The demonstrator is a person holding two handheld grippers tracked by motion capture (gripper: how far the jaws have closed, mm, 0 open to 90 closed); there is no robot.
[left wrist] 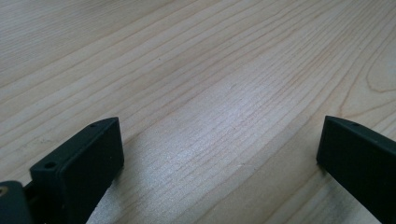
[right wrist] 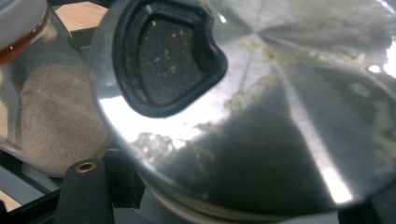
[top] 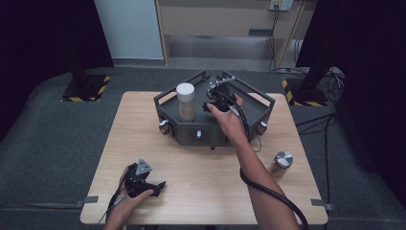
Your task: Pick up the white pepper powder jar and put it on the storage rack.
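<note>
A dark grey six-sided rack [top: 189, 135] stands at the table's far middle. Inside it my right gripper [top: 217, 104] is shut on a jar with a shiny steel lid [right wrist: 289, 121]. That lid has a black shaker opening [right wrist: 163, 56] with dark grains and lies close between the jaws of my right gripper [right wrist: 229, 200]. A glass jar of pale powder [top: 186, 101] with a white cap stands upright in the rack's left part, right beside the held jar [right wrist: 51, 121]. My left gripper [top: 154, 184] rests open on the near left of the table, its jaws [left wrist: 219, 149] apart over bare wood.
A second steel-lidded jar [top: 282, 162] stands alone on the wooden table [top: 201, 177] near its right edge. Small knobs [top: 163, 125] stick out of the rack's front corners. A black cable [top: 273, 194] trails along the right forearm. Dark floor surrounds the table.
</note>
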